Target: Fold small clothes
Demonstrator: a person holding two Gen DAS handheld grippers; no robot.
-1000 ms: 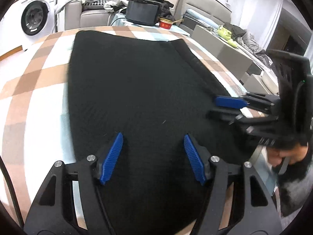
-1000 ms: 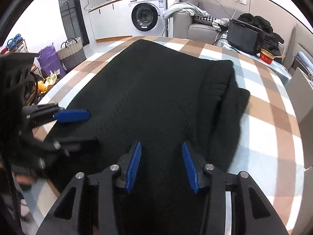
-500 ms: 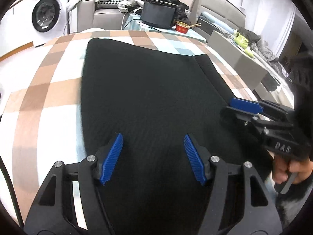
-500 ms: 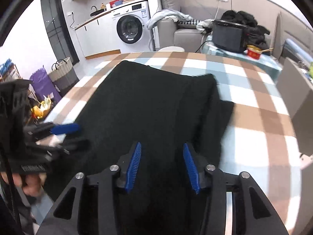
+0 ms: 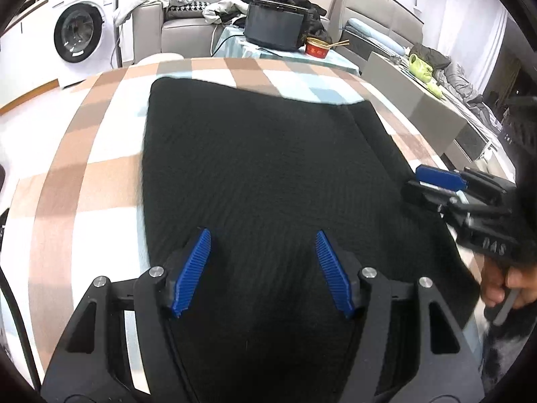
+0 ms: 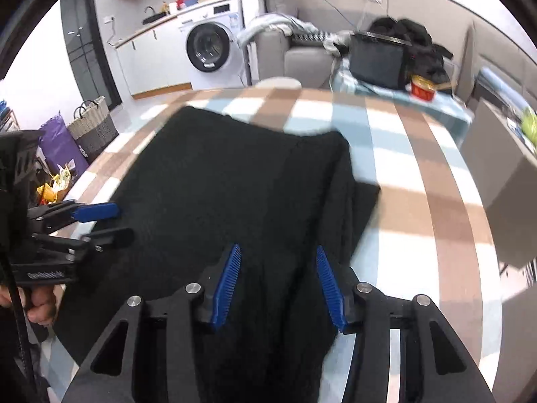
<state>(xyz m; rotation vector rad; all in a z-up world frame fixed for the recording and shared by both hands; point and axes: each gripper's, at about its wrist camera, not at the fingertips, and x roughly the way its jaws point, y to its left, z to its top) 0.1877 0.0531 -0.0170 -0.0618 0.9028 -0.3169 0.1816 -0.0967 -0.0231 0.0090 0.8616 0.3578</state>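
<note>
- Now I see a black knit garment (image 5: 261, 181) lying flat on a checked cloth (image 5: 84, 181) that covers the table, in brown, white and pale blue squares.
- My left gripper (image 5: 263, 268) hovers over the near edge of the garment, jaws apart and holding nothing; I judge it is lined up to take that edge for a fold.
- My right gripper (image 6: 278, 282) hangs over the same garment, toward its right side, jaws apart and empty too.
- From the right view, a strip along the garment's right side (image 6: 339, 184) lies doubled over, likely a sleeve already turned in.
- Each gripper shows in the other's view, level with its partner near the garment's sides, which suits a two-handed lift of the near hem.
- Behind the table stand a washer (image 6: 209, 47), a sofa (image 5: 181, 16) with heaped clothes, and a red bowl (image 5: 317, 47); none matters to the fold.
</note>
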